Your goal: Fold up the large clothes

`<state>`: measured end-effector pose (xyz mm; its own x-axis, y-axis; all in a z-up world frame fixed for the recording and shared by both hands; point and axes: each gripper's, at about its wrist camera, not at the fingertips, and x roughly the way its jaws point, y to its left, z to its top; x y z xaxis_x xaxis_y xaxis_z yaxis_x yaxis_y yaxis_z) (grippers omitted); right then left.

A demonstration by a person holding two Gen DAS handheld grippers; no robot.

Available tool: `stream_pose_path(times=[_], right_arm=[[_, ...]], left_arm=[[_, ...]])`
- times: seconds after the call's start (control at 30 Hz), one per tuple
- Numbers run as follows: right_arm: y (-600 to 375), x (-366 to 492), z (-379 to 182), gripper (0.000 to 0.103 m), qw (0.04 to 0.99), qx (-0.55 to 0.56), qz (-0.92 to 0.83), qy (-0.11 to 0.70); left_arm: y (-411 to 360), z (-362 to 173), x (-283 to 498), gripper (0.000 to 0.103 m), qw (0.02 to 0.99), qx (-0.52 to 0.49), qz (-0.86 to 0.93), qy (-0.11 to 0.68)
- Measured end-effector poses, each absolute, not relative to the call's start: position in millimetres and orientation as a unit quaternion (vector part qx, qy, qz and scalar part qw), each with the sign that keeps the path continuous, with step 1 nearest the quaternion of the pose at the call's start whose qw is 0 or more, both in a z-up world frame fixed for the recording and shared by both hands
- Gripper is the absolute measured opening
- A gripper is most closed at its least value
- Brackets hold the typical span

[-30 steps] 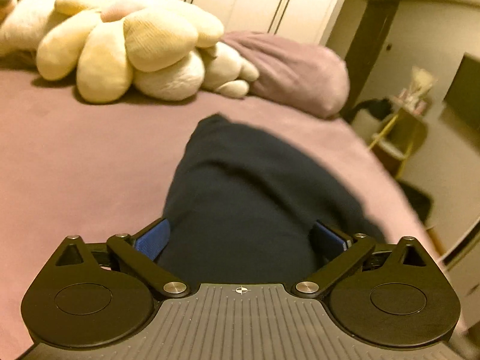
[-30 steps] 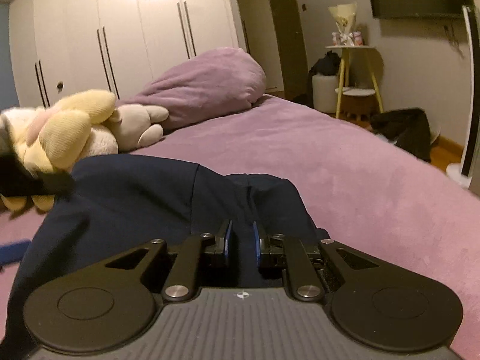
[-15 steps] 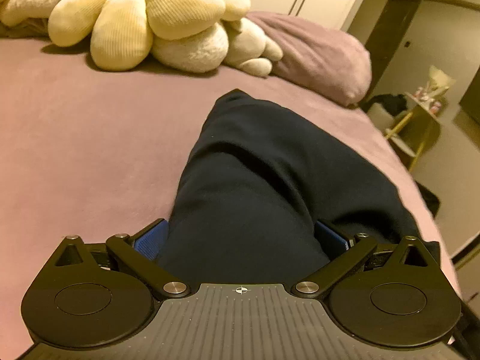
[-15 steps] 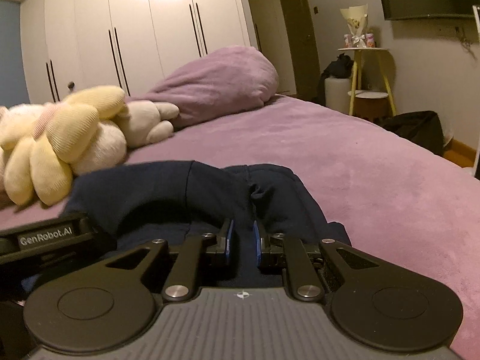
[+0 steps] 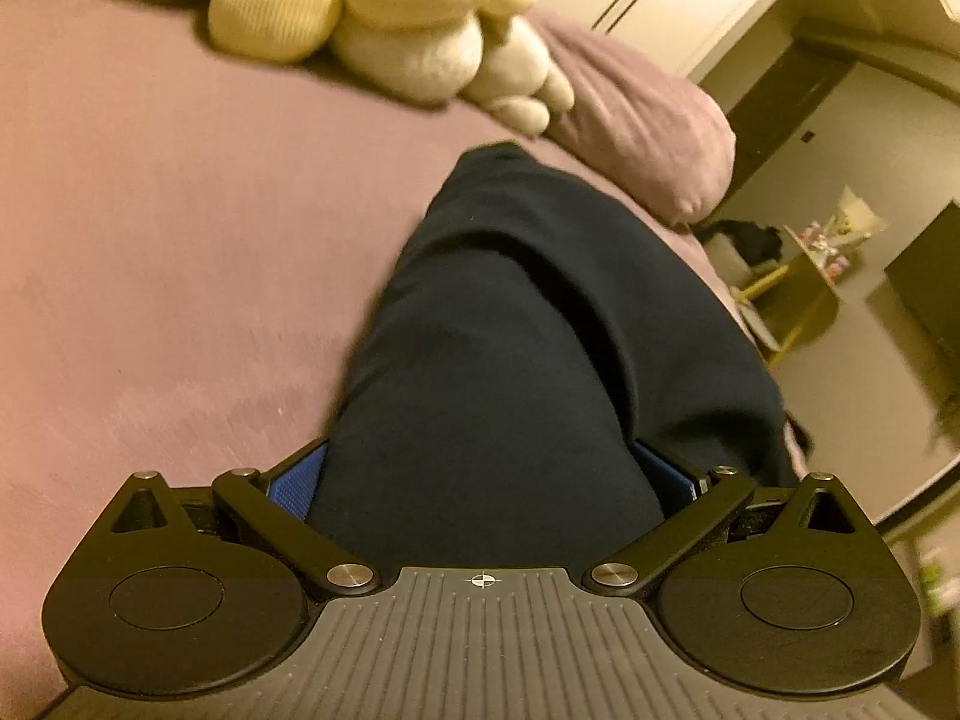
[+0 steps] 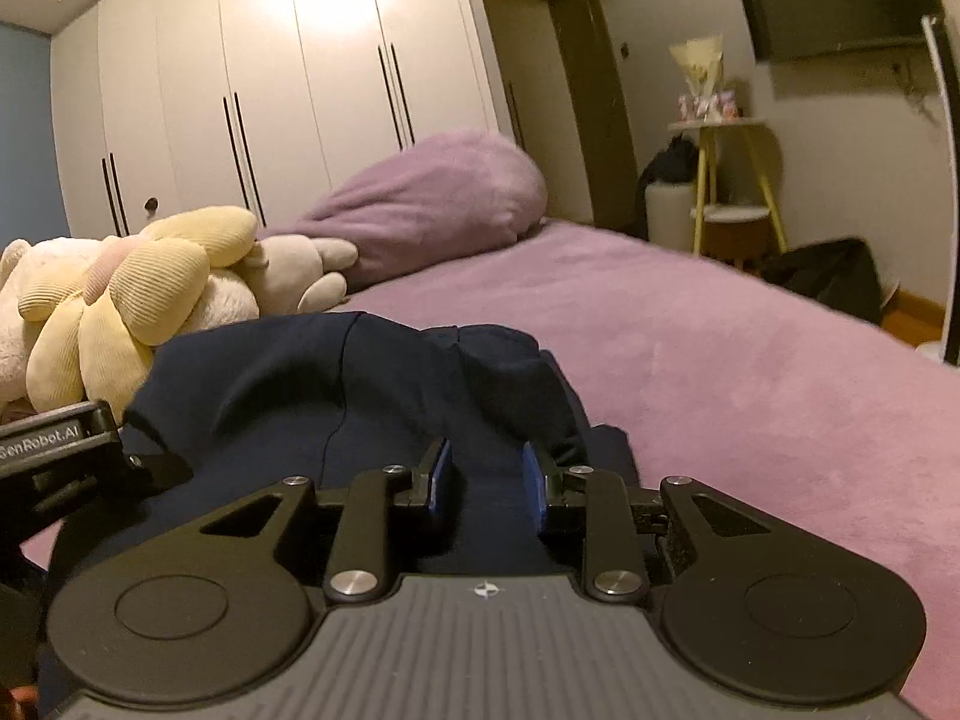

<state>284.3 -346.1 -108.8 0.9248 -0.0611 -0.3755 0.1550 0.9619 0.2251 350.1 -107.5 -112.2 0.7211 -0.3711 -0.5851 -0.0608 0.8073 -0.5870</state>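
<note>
On a purple bed (image 6: 720, 348), a dark navy garment (image 5: 510, 360) lies bunched at the middle, running toward twelve o'clock. At nine o'clock the left tongs (image 5: 480, 480) stand wide apart, cloth draped between their blue pads (image 5: 297, 483). The right tongs (image 6: 483, 483), toward three o'clock, are parted around a raised fold, not clamped. The fabric looks soft, thick and limp, likely to sag; seams or hem edges seem the best hold. Cream plush toys (image 6: 120, 300) and a purple pillow (image 6: 432, 204) sit at eleven and twelve o'clock. White wardrobes (image 6: 270, 72) stand behind; a yellow side table (image 6: 732, 180) at two o'clock.
</note>
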Motion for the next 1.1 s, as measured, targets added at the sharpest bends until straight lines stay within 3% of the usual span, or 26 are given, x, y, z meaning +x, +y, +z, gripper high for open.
stream_pose_path(times=[0.2, 0.23, 0.27, 0.3, 0.33, 0.57, 0.63, 0.73, 0.87, 1.1], right_arm=[[-382.0, 284.6, -82.3, 0.03, 0.945, 0.215, 0.014, 0.246], [-394.8, 279.0, -76.5, 0.035, 0.936, 0.243, 0.033, 0.253], [-409.1, 272.0, -72.3, 0.06, 0.925, 0.27, 0.041, 0.263], [-421.4, 267.1, -71.2, 0.073, 0.916, 0.286, 0.033, 0.278], [-436.9, 261.5, -73.7, 0.075, 0.904, 0.308, 0.036, 0.294], [-489.3, 264.5, -134.1, 0.074, 0.785, 0.495, 0.091, 0.362], [-489.0, 270.3, -144.2, 0.068, 0.774, 0.512, 0.092, 0.361], [-481.6, 285.4, -153.3, 0.058, 0.758, 0.525, 0.11, 0.371], [-463.0, 301.1, -152.5, 0.047, 0.767, 0.498, 0.126, 0.385], [-420.4, 312.2, -123.5, 0.045, 0.778, 0.463, 0.158, 0.394]], left_arm=[[-50.7, -92.3, 346.5, 0.103, 0.835, -0.337, -0.159, 0.405], [-43.4, -89.7, 344.6, 0.103, 0.835, -0.329, -0.169, 0.407], [-38.7, -88.4, 342.6, 0.103, 0.834, -0.324, -0.18, 0.409], [-36.3, -88.7, 342.4, 0.103, 0.83, -0.321, -0.19, 0.415], [-35.6, -90.5, 343.4, 0.103, 0.824, -0.32, -0.204, 0.422], [-51.3, -113.3, 358.0, 0.103, 0.794, -0.35, -0.23, 0.441], [-53.7, -118.2, 361.7, 0.103, 0.792, -0.359, -0.228, 0.439], [-57.1, -122.5, 366.3, 0.101, 0.791, -0.36, -0.23, 0.439], [-54.4, -108.7, 362.8, 0.087, 0.797, -0.349, -0.237, 0.432], [-8.1, -85.5, 354.6, 0.082, 0.814, -0.365, -0.211, 0.4]])
